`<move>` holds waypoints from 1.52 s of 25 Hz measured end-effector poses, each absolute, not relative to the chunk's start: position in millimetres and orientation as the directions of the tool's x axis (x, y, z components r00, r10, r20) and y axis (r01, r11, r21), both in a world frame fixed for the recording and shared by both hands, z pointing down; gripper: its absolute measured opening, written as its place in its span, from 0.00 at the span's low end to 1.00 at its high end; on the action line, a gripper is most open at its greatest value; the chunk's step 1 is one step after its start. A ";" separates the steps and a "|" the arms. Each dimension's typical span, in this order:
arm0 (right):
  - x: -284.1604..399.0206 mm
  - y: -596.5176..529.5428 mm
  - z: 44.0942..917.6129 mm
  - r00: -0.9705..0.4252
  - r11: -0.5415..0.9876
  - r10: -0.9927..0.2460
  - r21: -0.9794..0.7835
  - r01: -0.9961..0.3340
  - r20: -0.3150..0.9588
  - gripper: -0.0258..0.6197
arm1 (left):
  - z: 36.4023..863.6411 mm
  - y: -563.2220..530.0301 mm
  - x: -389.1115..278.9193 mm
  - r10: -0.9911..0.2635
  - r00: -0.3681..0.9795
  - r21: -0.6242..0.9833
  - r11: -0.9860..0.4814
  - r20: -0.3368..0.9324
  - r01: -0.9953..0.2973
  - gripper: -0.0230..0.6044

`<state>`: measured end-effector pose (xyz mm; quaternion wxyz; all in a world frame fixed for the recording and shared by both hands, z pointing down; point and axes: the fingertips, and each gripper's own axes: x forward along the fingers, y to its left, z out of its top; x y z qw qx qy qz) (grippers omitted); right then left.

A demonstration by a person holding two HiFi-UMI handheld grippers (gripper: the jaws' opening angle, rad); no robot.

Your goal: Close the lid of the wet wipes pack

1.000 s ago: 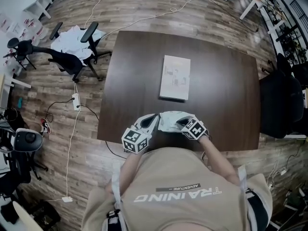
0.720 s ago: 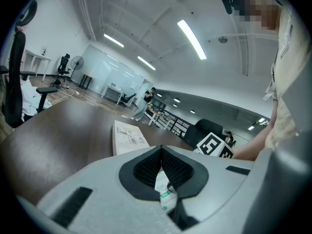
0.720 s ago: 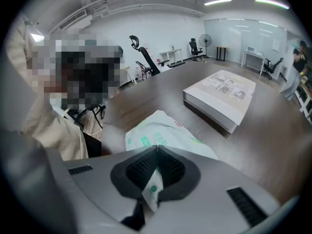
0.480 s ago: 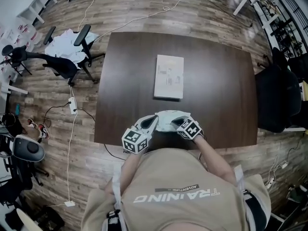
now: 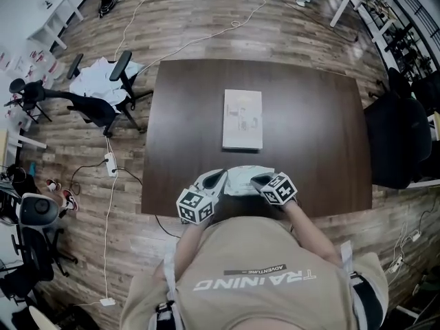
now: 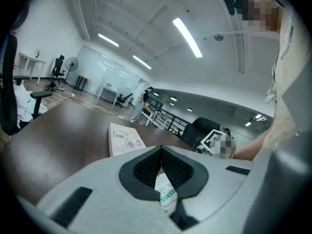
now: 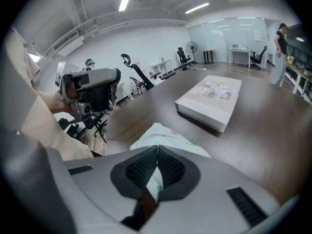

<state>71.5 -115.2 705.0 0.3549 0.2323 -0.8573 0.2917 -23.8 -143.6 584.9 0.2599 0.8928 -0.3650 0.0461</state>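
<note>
two tongs [image 5: 221,176] [image 5: 256,179] pinch the wet wipes pack [image 5: 240,179], lid unseen.

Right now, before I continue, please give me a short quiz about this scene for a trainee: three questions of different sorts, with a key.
1. True or false: the white book lies nearer to the person than the wet wipes pack.
2. Multiple choice: the jaws of the right gripper are A) wide apart, B) together, C) out of view.
3. Short answer: in the head view, at which end of the pack is the left gripper, and at which end is the right gripper?

Key
1. False; the book lies farther out on the table.
2. B.
3. Left gripper at the left end, right gripper at the right end.
</note>
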 end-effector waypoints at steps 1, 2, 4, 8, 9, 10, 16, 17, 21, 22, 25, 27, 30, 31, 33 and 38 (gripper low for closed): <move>72.7 -118.5 697.1 -0.648 0.725 -0.205 -0.331 -0.604 0.734 0.06 | 581.1 -146.7 -24.7 -0.633 0.727 0.425 -0.600 0.267 -0.678 0.05; 73.9 -122.8 688.2 -0.654 0.730 -0.220 -0.322 -0.603 0.724 0.06 | 576.8 -150.4 -25.3 -0.638 0.725 0.418 -0.602 0.260 -0.680 0.05; 73.6 -133.1 668.6 -0.674 0.748 -0.254 -0.301 -0.592 0.694 0.06 | 567.2 -157.9 -27.1 -0.649 0.721 0.402 -0.609 0.244 -0.684 0.05; 66.3 -153.6 622.7 -0.732 0.779 -0.325 -0.269 -0.566 0.600 0.06 | 546.9 -168.7 -32.3 -0.664 0.713 0.347 -0.630 0.223 -0.695 0.05; 66.2 -159.4 610.1 -0.737 0.784 -0.348 -0.251 -0.567 0.579 0.06 | 539.2 -172.1 -33.1 -0.672 0.709 0.328 -0.635 0.212 -0.699 0.05; 66.3 -165.5 597.3 -0.741 0.791 -0.371 -0.228 -0.568 0.559 0.06 | 529.7 -176.6 -34.1 -0.683 0.704 0.309 -0.639 0.196 -0.705 0.05; 74.6 -199.2 531.4 -0.745 0.791 -0.498 -0.118 -0.600 0.444 0.06 | 463.3 -201.5 -34.2 -0.715 0.693 0.203 -0.667 0.098 -0.717 0.05; 77.7 -202.9 525.0 -0.740 0.784 -0.516 -0.110 -0.611 0.432 0.06 | 454.8 -203.5 -33.4 -0.712 0.696 0.186 -0.675 0.091 -0.714 0.05; 92.4 -216.8 503.7 -0.714 0.750 -0.580 -0.086 -0.656 0.391 0.06 | 425.6 -212.7 -30.1 -0.703 0.708 0.120 -0.699 0.064 -0.705 0.05; 94.8 -219.2 497.1 -0.711 0.743 -0.595 -0.081 -0.664 0.375 0.06 | 420.0 -214.8 -29.8 -0.702 0.709 0.105 -0.702 0.061 -0.704 0.05; 96.7 -224.3 475.5 -0.711 0.728 -0.627 -0.086 -0.680 0.319 0.06 | 405.7 -219.4 -32.2 -0.706 0.707 0.072 -0.704 0.044 -0.707 0.05; 95.6 -227.2 463.0 -0.711 0.723 -0.641 -0.084 -0.686 0.288 0.06 | 399.5 -220.8 -34.4 -0.711 0.702 0.061 -0.700 0.032 -0.712 0.05; 95.0 -229.0 445.0 -0.706 0.721 -0.661 -0.048 -0.691 0.255 0.06 | 392.5 -221.3 -34.6 -0.721 0.693 0.043 -0.691 0.022 -0.721 0.05; 94.2 -228.7 437.9 -0.706 0.722 -0.665 -0.034 -0.691 0.242 0.06 | 389.4 -221.6 -34.6 -0.722 0.691 0.037 -0.691 0.018 -0.722 0.05; 91.2 -227.6 422.7 -0.709 0.724 -0.672 -0.010 -0.689 0.213 0.06 | 382.9 -222.4 -35.9 -0.725 0.689 0.025 -0.688 0.011 -0.725 0.05; 87.9 -230.1 386.1 -0.707 0.717 -0.693 0.035 -0.696 0.139 0.06 | 363.2 -222.8 -40.9 -0.733 0.679 0.026 -0.680 -0.032 -0.733 0.05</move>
